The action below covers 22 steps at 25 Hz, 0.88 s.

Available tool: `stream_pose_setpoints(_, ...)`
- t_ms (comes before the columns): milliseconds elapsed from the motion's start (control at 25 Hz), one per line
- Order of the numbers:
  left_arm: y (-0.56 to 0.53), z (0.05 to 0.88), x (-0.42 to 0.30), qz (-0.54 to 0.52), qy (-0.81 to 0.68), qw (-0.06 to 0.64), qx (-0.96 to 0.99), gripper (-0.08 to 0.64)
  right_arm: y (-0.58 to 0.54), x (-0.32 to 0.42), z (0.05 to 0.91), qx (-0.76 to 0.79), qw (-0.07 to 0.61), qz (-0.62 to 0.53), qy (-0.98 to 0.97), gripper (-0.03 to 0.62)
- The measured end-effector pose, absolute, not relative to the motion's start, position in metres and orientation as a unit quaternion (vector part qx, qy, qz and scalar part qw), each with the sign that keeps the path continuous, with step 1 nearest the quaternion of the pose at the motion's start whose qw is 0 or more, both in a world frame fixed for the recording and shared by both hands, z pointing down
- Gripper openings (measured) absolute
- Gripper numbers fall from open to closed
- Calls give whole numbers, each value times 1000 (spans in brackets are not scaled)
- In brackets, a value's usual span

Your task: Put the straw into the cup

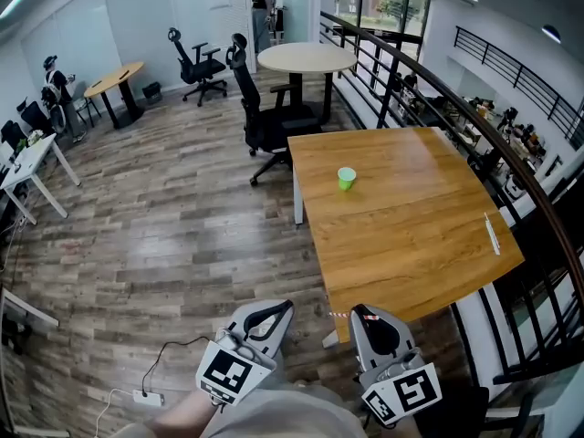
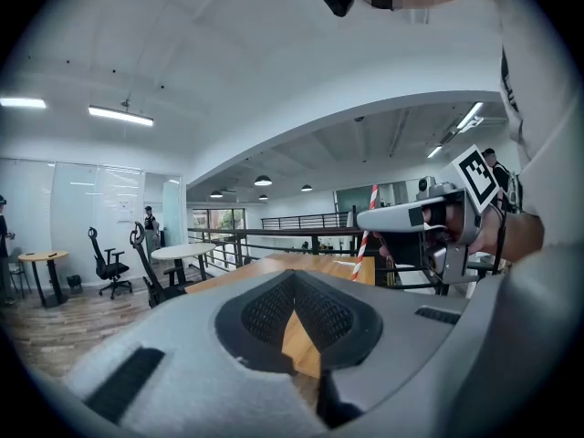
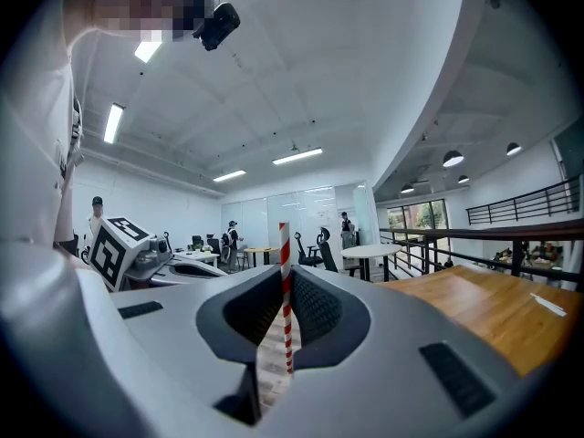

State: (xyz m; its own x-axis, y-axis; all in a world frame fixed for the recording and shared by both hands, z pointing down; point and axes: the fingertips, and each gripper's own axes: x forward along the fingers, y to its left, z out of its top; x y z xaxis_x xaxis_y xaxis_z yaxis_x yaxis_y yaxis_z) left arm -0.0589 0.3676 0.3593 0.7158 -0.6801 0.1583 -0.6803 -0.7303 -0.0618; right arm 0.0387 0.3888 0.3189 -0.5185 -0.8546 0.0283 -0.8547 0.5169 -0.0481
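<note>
Right gripper view shows the right gripper [image 3: 284, 272] with jaws pinching the striped straw [image 3: 286, 322] upright, the left gripper [image 2: 294, 276] pressed together and empty, while the green cup [image 1: 346, 179] stands well apart on the tabletop [image 1: 411, 245], so the carry to its mouth likely comes next.

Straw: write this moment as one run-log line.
right tool: shut on straw | left tool: shut, empty | cup: on table, no straw

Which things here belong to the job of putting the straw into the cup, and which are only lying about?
For the job: striped straw, held in the right claw; green cup on the wooden table.
Only lying about: thin white stick near the table's edge; black office chair; round table.
</note>
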Motion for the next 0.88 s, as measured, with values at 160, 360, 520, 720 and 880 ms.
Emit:
stream_pose_setpoints(160, 357, 370, -55, 86, -357, -27, 930, 12, 379, 42, 326, 492, -5, 24, -870, 34)
stream_pose_setpoints(360, 337, 385, -57, 89, -357, -17, 930, 12, 360, 37, 342, 491, -4, 31, -870, 34)
stream_pose_setpoints(520, 306, 395, -58, 93, -344, -18, 934, 12, 330, 34, 353, 495, 3, 38, -868, 34)
stream_pose_setpoints(720, 247, 400, -59, 97, -333, -14, 938, 12, 274, 30, 362, 502, 11, 46, -863, 34)
stream_pose_setpoints(880, 192, 395, -58, 98, -324, -2, 941, 12, 221, 28, 363, 508, 14, 58, -859, 34)
